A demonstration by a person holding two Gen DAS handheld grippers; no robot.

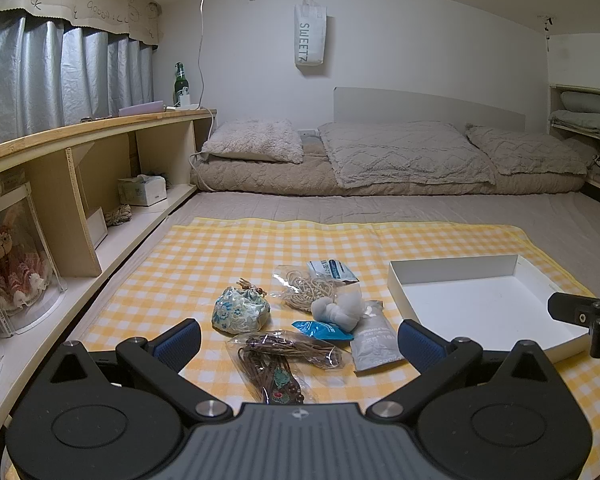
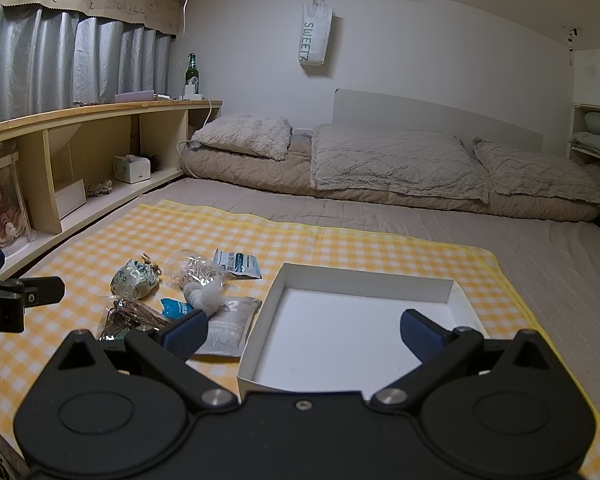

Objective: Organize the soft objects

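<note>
Several soft items lie on a yellow checked cloth (image 1: 204, 256): a blue floral pouch (image 1: 240, 310), a clear bag of dark brown cord (image 1: 280, 360), a clear bag of beige cord (image 1: 306, 288), a white cloth bundle (image 1: 340, 308), a grey packet (image 1: 374, 340) and blue packets (image 1: 322, 330). An empty white box (image 1: 480, 304) stands to their right. My left gripper (image 1: 300, 340) is open above the brown cord bag. My right gripper (image 2: 304, 330) is open over the white box (image 2: 360, 312), with the floral pouch (image 2: 134, 280) and the grey packet (image 2: 230, 328) to its left.
A low wooden shelf (image 1: 80, 184) runs along the left with a tissue box (image 1: 142, 190) and a doll in a clear case (image 1: 12, 264). Pillows and a folded quilt (image 1: 400, 156) lie at the back wall. Grey bedding surrounds the cloth.
</note>
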